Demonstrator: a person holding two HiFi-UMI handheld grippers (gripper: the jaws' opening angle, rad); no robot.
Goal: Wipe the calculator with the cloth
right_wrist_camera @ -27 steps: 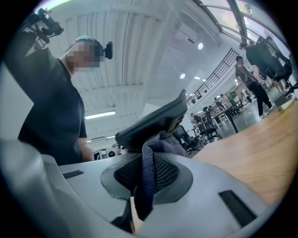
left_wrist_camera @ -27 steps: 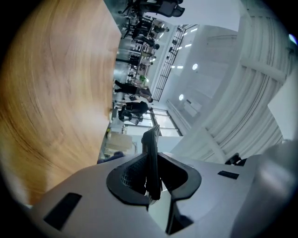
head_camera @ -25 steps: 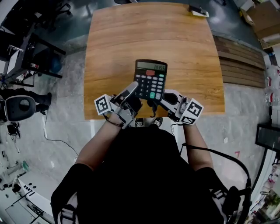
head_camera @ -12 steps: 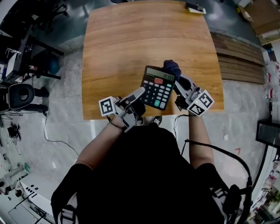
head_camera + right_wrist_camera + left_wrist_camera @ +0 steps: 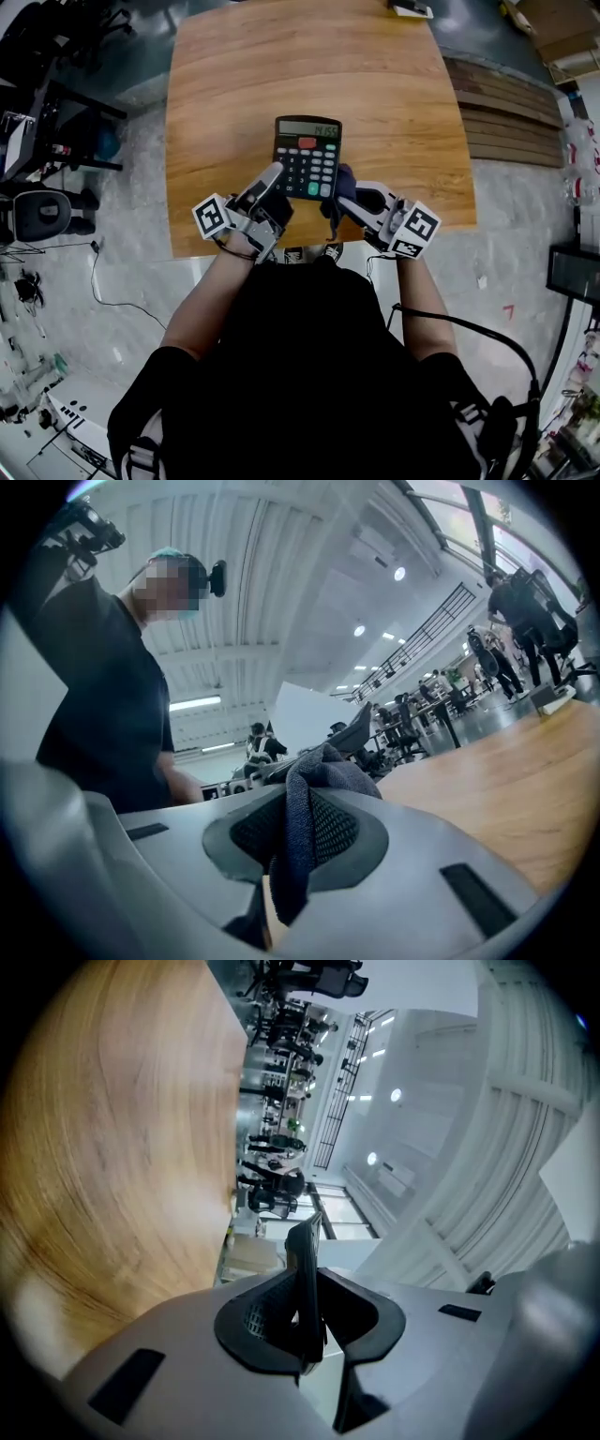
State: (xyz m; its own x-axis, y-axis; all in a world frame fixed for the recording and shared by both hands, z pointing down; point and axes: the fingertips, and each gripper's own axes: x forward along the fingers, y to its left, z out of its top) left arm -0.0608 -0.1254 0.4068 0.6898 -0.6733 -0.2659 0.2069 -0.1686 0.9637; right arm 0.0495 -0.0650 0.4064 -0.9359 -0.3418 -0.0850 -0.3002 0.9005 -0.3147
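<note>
A black calculator (image 5: 307, 157) with a grey display and coloured keys is held up above the wooden table (image 5: 253, 84), face up to the head view. My left gripper (image 5: 273, 186) is shut on its lower left edge; in the left gripper view the calculator (image 5: 305, 1288) shows edge-on between the jaws. My right gripper (image 5: 343, 196) is shut on a dark blue cloth (image 5: 339, 190), which lies against the calculator's lower right corner. In the right gripper view the cloth (image 5: 305, 832) is pinched between the jaws and bunches out in front.
The table's near edge (image 5: 281, 246) is just under both grippers. A small flat object (image 5: 411, 9) lies at the table's far right corner. Wooden planks (image 5: 506, 122) lie on the floor to the right, chairs and gear (image 5: 47, 122) to the left.
The calculator has swung back to upright and moved left. The right gripper with the cloth has come from the calculator's top right down to its lower right corner.
</note>
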